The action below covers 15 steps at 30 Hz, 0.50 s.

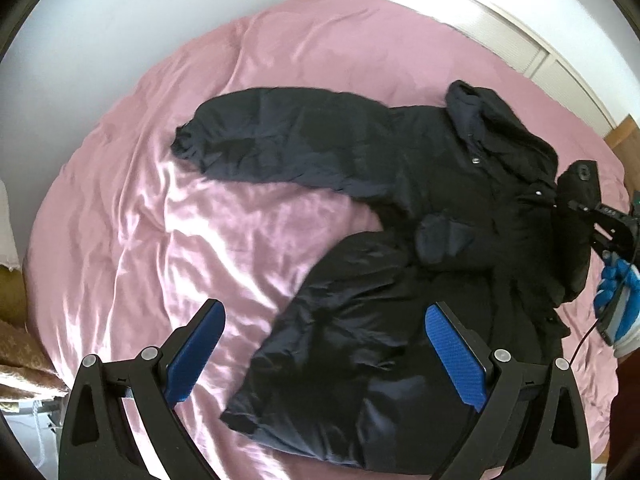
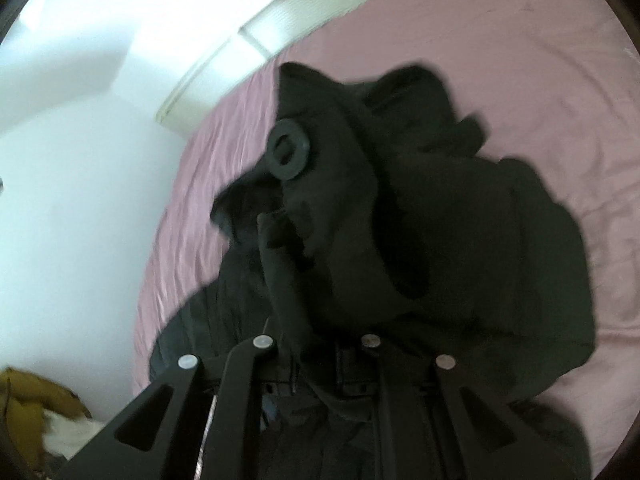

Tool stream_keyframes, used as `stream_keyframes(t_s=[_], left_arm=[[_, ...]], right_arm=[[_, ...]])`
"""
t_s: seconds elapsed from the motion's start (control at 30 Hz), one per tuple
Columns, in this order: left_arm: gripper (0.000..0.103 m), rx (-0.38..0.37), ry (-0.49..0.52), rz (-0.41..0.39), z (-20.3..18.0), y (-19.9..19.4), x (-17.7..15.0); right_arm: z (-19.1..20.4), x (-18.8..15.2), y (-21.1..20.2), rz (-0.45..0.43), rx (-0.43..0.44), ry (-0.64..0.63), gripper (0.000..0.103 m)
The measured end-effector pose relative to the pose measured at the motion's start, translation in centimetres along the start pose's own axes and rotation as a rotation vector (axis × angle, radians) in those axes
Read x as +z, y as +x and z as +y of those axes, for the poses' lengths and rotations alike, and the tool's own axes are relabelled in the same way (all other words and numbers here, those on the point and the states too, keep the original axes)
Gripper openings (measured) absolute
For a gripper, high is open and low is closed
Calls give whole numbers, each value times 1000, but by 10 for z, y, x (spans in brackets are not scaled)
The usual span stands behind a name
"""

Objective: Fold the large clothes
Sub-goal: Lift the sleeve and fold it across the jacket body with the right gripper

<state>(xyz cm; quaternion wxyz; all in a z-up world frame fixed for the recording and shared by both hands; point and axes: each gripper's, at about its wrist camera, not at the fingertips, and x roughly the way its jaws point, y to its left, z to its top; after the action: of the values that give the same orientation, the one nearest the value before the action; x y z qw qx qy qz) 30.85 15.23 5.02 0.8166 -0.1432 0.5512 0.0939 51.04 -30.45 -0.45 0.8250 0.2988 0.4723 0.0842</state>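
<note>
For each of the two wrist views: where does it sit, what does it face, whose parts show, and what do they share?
Left wrist: above the pink satin bedspread, facing the black padded hooded jacket; open left gripper frames it, right gripper at right.
Right wrist: pressed close to the jacket's hood; right gripper clamps fabric.
Shared: jacket, bedspread.

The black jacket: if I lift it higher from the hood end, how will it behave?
The black jacket looks puffy and limp, so its sleeve will likely dangle. On the glossy pink sheet it should slide easily. The right gripper appears clamped on bunched fabric.
</note>
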Motion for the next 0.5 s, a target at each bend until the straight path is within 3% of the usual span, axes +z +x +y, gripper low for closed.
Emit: stream_keyframes(t_s=[0.23,0.5], left_arm=[[99,13,-39,36,31,18,-5],[99,18,-31,33,39,25,-3]], right_arm=[[31,-45,74,133,-88,-78,12],[24,-100,121,254,-232,-197,12]])
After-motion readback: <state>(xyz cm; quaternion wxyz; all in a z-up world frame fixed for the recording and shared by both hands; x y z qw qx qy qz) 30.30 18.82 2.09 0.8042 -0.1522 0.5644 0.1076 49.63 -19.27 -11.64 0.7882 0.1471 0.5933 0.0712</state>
